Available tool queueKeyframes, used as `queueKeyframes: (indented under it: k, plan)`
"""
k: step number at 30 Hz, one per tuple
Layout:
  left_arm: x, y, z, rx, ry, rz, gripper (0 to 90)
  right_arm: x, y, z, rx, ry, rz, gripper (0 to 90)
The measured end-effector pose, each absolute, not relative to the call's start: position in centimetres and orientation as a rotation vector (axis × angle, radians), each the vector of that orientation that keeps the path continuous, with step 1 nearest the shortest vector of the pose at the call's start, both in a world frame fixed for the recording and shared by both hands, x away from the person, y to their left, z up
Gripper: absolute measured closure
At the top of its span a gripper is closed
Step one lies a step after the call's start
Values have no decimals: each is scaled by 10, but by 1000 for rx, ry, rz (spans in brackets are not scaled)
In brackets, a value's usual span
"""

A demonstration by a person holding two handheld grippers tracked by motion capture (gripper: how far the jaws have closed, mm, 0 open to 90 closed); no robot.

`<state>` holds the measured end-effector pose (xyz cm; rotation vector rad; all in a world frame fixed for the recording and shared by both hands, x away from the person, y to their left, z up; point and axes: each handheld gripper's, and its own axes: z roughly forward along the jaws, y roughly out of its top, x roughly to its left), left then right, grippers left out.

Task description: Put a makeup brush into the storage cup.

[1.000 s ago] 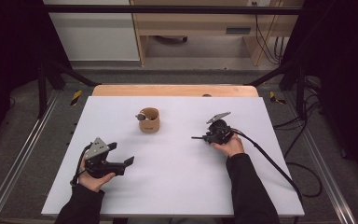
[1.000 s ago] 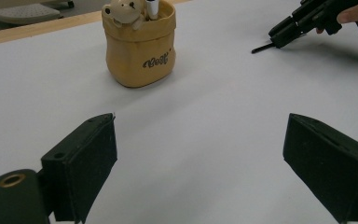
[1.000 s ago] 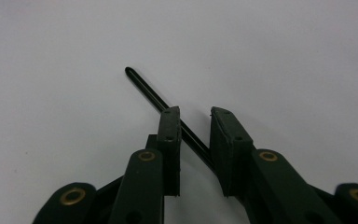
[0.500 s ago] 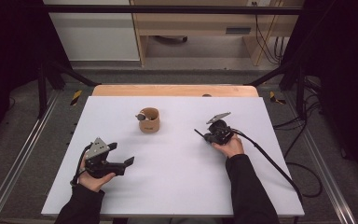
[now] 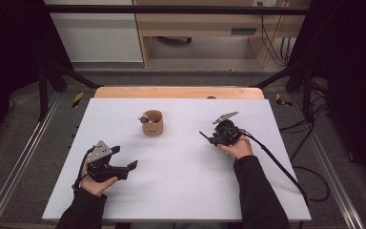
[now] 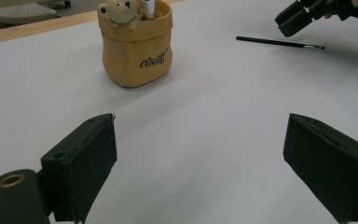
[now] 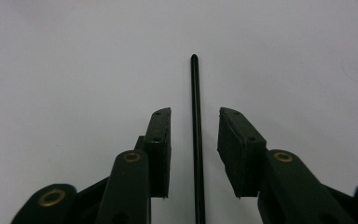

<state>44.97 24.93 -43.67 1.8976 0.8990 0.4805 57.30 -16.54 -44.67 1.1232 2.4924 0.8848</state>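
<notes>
Right gripper [image 5: 208,138] is hovering low over the white table [image 5: 181,191], right of centre, with the person's right hand [image 5: 238,147] gripping its body and a cable trailing off toward the near right. Its jaws are standing slightly apart and have just been opening; in the right gripper view [image 7: 194,154] a thin black paintbrush [image 7: 196,140] is lying between the two pads, with a gap showing on each side, so neither pad is pressing on it. The brush is lying flat on the table, its rounded handle end pointing away from the gripper body. In the left gripper view the same paintbrush [image 6: 279,43] is resting on the white surface with the right gripper [image 6: 303,16] just above its far end, the bristle tip pointing right.

Left gripper [image 5: 132,165] is sitting at the near left of the table, held by the left hand [image 5: 95,183], jaws pointing right. Its jaws are spread wide with nothing between them; in its own view [image 6: 200,172] bare table is showing in the gap.

A tan cup-shaped holder [image 5: 152,123] is standing upright toward the far centre, well apart from both grippers. In the left gripper view the holder [image 6: 137,51] is carrying dark lettering on its side, a small bear figure [image 6: 117,10] at its rim and a white stick-like item [image 6: 148,7] standing inside
</notes>
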Motion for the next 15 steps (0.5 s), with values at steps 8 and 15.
queueKeyframes:
  k: [8, 15]
  plan:
    - [450, 250, -436, 1900, 897, 474, 81, 575, -165, -427, 1097, 2549, 787, 622]
    - [450, 250, -436, 1903, 901, 467, 69, 580, -163, -434, 1087, 2608, 655, 622]
